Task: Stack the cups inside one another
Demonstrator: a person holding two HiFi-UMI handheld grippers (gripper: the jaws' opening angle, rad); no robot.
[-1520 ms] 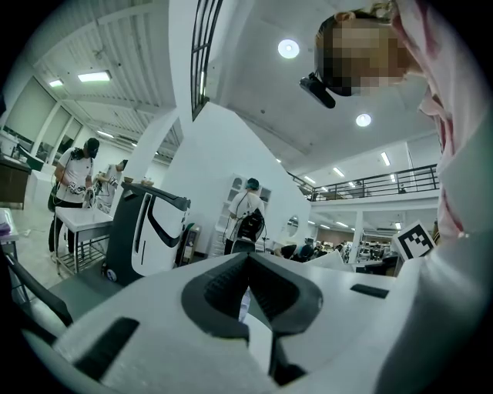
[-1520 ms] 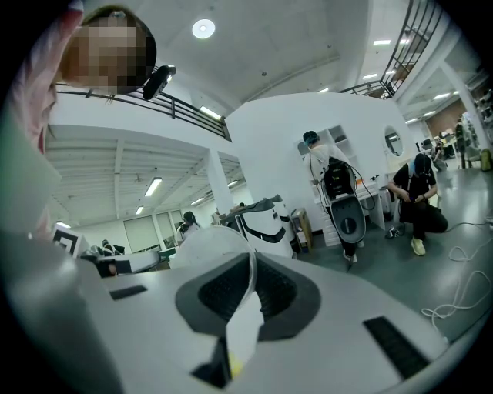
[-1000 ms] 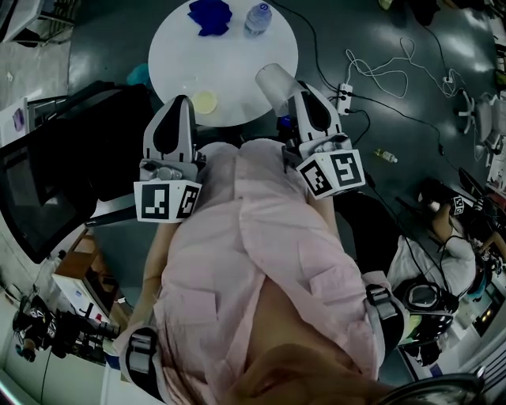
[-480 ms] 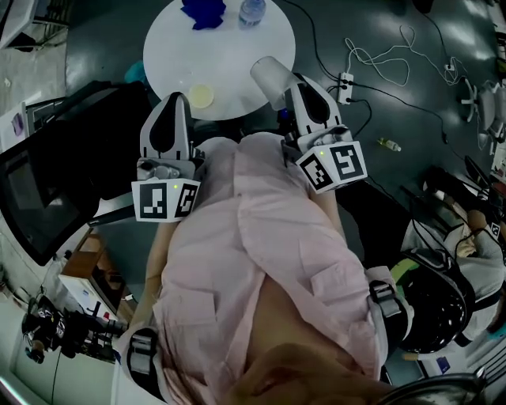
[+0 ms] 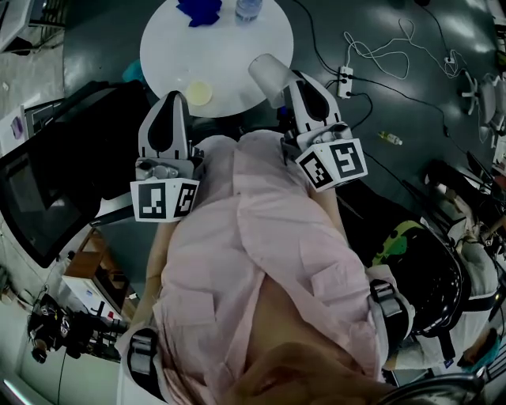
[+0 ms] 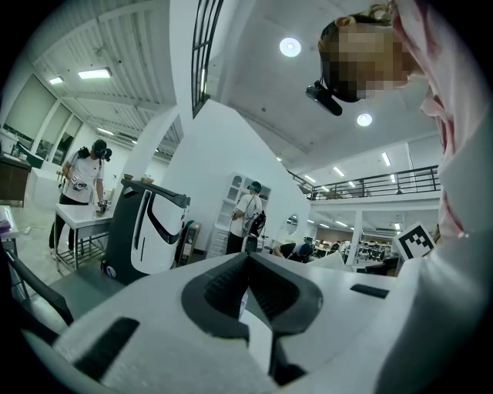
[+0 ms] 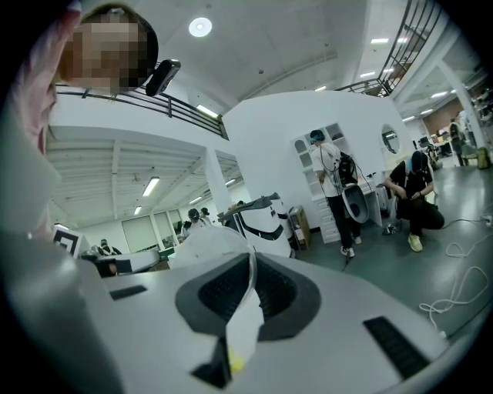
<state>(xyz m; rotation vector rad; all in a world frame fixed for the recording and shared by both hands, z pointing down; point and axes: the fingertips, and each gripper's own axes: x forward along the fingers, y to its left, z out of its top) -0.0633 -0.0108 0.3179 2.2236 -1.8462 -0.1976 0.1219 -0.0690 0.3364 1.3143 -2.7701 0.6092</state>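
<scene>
Clear plastic cup [image 5: 269,77] juts ahead of the right gripper [image 5: 299,85], one thin wall near the rim pinched between its narrow jaws. We judge it light, flexible and easily crushed, so a gentle rim-wall hold suits. Second cup [image 5: 199,93] stands on the round table [image 5: 237,55] just ahead of the left gripper [image 5: 174,103], whose jaws are together and empty.

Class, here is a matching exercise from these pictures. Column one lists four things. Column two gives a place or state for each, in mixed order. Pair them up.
Column one
1. clear cup
2. blue cloth
3. yellowish cup
4. left hand-held gripper

Column two
A. jaws together, nothing between them
B. on the white table, near its close edge
C. rim pinched by the right hand-held gripper
D. at the far side of the white table

Pairs: 1-C, 2-D, 3-B, 4-A
</scene>
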